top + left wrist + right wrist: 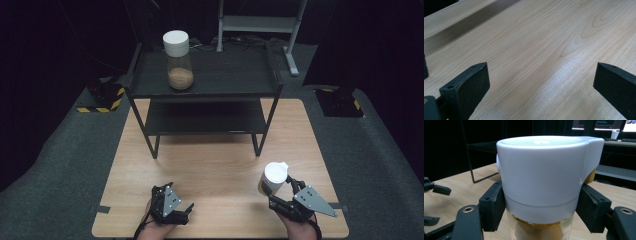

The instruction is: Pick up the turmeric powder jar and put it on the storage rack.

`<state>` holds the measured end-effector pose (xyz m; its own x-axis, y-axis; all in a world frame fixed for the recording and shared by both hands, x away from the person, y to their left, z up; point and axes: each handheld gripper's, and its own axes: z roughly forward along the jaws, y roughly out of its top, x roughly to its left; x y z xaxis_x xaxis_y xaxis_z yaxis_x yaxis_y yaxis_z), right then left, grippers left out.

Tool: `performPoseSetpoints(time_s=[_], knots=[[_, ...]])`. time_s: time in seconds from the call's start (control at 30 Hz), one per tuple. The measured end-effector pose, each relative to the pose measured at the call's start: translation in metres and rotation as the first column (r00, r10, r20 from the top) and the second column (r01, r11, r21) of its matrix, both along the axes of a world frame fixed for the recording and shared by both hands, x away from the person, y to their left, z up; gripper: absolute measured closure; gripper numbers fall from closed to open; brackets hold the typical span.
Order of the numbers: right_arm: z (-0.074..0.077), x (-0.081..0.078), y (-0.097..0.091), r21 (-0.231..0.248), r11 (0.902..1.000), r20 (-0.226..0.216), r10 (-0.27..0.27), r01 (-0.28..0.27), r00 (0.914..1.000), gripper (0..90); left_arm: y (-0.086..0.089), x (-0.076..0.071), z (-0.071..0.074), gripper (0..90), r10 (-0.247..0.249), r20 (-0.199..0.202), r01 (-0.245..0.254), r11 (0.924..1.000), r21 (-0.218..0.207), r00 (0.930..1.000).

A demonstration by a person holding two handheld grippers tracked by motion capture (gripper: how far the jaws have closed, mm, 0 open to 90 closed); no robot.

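Observation:
My right gripper (283, 189) is shut on a clear jar (272, 178) with a white lid (544, 167), held near the table's front right. In the right gripper view both black jaws press the jar just under the lid, and yellowish contents (541, 231) show through the glass. A second jar (178, 60) with a white lid and brown contents stands upright on the top of the black shelf (230, 82). My left gripper (182, 212) rests low at the table's front left. Its jaws stand wide apart over bare wood with nothing between them.
The black two-level shelf stands at the back of the wooden table (220, 165), its lower level (205, 117) bare. Grey floor surrounds the table. A metal frame (260, 25) stands behind the shelf, and yellow-black striped blocks (102, 102) sit on the floor at the left.

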<state>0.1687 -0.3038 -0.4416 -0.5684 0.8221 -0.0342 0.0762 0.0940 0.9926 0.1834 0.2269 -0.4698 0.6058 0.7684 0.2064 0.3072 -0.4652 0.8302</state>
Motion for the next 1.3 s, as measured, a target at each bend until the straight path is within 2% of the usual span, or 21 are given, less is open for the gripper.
performPoseSetpoints(time_s=[0.53, 0.9, 1.3], knots=[[0.031, 0.019, 0.027, 0.016, 0.9991, 0.031, 0.039, -0.039, 0.9988, 29.8, 0.006, 0.002, -0.001, 0.9, -0.008, -0.007, 0.008, 0.9995, -0.032, 0.9999], [0.050, 0.029, 0.033, 0.039, 0.9984, 0.044, 0.040, -0.042, 0.9982, 29.9, 0.010, 0.003, -0.001, 0.9, -0.010, -0.012, 0.009, 0.9986, -0.052, 0.9999], [0.076, 0.040, 0.046, 0.018, 0.9985, 0.092, 0.049, -0.051, 0.9945, 29.9, 0.013, 0.003, -0.002, 0.9, -0.009, -0.014, 0.008, 0.9975, -0.070, 0.9999]])
